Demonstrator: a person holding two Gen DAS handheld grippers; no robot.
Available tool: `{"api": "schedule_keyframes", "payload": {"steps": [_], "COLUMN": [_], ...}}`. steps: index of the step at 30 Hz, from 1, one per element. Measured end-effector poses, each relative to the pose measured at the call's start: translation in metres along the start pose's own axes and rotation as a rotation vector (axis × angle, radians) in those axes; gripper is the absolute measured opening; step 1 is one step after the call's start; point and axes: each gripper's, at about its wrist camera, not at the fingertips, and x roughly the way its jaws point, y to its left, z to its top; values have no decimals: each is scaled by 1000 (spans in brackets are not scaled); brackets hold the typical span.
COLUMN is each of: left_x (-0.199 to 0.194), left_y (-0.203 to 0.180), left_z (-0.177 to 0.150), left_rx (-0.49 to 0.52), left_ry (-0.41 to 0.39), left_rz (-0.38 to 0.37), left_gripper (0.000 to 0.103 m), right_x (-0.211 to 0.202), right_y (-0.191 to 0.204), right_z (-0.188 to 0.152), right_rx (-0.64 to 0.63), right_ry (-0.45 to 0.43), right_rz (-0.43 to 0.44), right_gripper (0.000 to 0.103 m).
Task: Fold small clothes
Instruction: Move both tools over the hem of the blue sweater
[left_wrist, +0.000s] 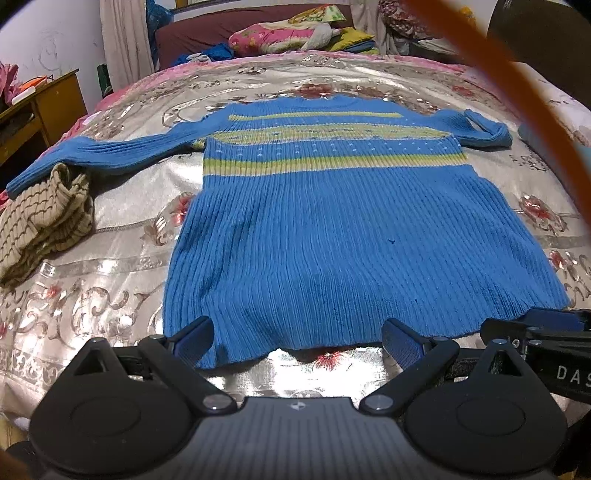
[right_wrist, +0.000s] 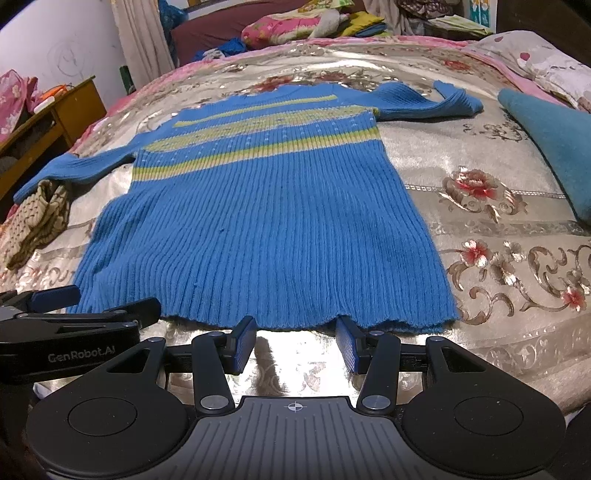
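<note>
A small blue ribbed sweater (left_wrist: 325, 236) with yellow-green chest stripes lies flat on the bed, hem nearest me, both sleeves spread out. It also shows in the right wrist view (right_wrist: 266, 229). My left gripper (left_wrist: 299, 332) is open at the hem's left part, its fingertips resting on the hem edge. My right gripper (right_wrist: 295, 332) is open at the hem's right part, fingertips just touching the edge. Each gripper shows in the other's view, the right one (left_wrist: 535, 325) and the left one (right_wrist: 74, 306).
A beige striped knit garment (left_wrist: 40, 218) lies bunched under the left sleeve end. A teal garment (right_wrist: 554, 147) lies at the right. The bed has a shiny floral cover (right_wrist: 498, 240). Pillows (left_wrist: 280, 37) and a wooden bedside table (left_wrist: 44, 107) stand at the back.
</note>
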Motion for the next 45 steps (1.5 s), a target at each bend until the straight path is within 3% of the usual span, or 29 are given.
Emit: {"api": "schedule_keyframes", "payload": {"steps": [20,35,45], "left_x": [6,31,36], "left_y": [3,4,15], "left_z": [23,19,15], "left_rx": [19,26,-43], "left_ry": [-46,21,55], "left_rz": [18,22,-14], "left_gripper": [103,103,103], "right_x": [-2,13,14], "right_y": [-10,-26,-24], "right_z": [21,20,19], "right_rx": [-5,28,24], "right_ry": [-52,-20,-14], "right_rz": [-18,-21,-25], "right_gripper": [47,46,46]}}
